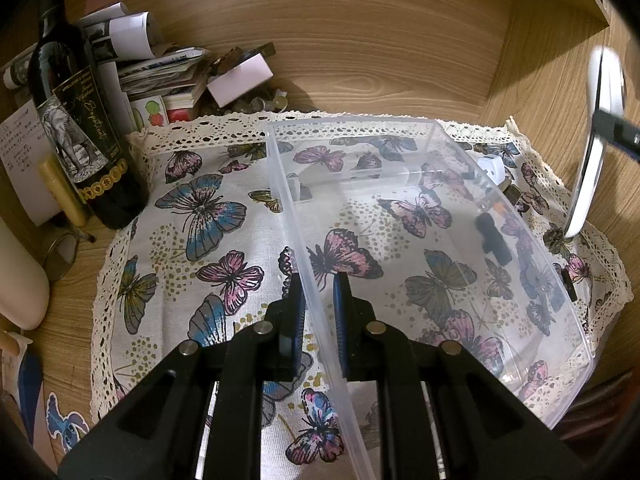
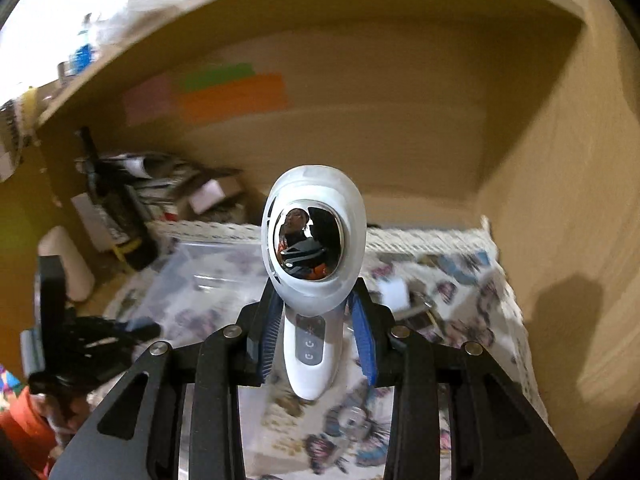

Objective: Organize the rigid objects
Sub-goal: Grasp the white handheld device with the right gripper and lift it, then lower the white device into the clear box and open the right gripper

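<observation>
We see the butterfly cloth spread across the frame's middle, and on it the clear plastic box, whose near wall our left gripper pinches at lower centre. Our right gripper clasps the white handheld device at centre frame, lifted above the cloth.

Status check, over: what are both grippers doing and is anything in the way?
Left gripper clamped on clear bin wall. Right gripper holding white handheld device aloft. Bin empty, path clear.
</observation>
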Tool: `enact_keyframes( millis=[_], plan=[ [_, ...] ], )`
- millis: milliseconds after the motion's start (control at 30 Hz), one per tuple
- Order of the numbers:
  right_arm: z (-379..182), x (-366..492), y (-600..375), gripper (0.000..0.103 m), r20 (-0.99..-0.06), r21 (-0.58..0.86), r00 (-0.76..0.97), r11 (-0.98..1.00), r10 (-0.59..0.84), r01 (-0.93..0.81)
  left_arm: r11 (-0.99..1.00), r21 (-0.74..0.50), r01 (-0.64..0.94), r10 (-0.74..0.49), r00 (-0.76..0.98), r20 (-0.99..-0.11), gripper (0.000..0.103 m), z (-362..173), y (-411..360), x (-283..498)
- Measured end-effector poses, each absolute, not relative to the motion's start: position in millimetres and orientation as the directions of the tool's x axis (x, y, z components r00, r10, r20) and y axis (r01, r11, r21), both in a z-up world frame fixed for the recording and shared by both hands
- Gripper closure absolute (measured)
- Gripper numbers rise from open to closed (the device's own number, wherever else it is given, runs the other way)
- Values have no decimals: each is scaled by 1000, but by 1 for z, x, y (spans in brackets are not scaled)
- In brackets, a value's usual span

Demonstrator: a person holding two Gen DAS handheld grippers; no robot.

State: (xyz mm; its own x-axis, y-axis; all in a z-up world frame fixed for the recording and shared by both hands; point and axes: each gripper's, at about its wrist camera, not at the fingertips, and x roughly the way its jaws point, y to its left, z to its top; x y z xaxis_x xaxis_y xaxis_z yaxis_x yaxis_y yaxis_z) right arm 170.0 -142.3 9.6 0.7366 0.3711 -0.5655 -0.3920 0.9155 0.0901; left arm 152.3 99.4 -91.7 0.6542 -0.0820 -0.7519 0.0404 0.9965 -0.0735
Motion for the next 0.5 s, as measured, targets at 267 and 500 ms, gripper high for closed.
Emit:
enact_keyframes(
  millis=[267, 500],
  plan=[
    [12, 168, -93, 72, -573, 48, 689, 858, 444, -512, 996, -74, 40, -82, 654, -752, 89, -92, 99, 152],
    [-12, 180, -53, 72, -656, 43, 594, 809, 465, -586, 996, -81, 45, -90, 660, -746, 89, -92, 98, 152]
  ],
)
